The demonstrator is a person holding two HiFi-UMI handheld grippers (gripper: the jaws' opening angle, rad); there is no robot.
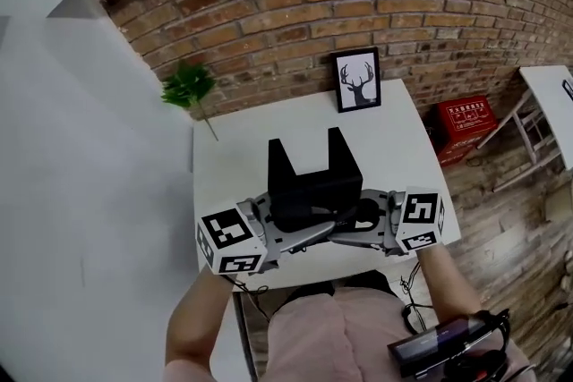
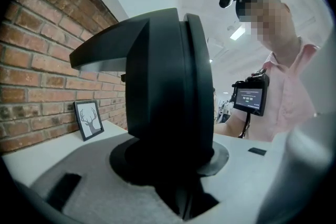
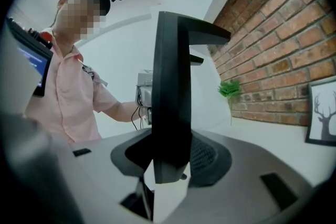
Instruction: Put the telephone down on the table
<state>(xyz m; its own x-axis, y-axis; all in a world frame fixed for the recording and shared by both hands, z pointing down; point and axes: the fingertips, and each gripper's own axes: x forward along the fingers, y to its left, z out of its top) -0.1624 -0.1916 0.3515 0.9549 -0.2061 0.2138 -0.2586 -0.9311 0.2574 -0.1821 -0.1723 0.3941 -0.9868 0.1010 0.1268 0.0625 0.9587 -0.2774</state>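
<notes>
The telephone [image 1: 313, 183] is a black angular body with two raised prongs, held over the front half of the white table [image 1: 233, 148]. My left gripper [image 1: 300, 226] is shut on its left side and my right gripper [image 1: 351, 221] on its right side. In the left gripper view the telephone [image 2: 168, 92] fills the middle between the grey jaws of the left gripper [image 2: 178, 186]. The right gripper view shows the telephone [image 3: 170, 97] edge-on, clamped by the right gripper [image 3: 163, 186]. Whether its base touches the table I cannot tell.
A framed deer picture [image 1: 358, 80] leans on the brick wall at the table's back edge. A green plant sprig [image 1: 190, 88] stands at the back left corner. A red crate [image 1: 466, 121] and another white table [image 1: 551, 94] are on the right.
</notes>
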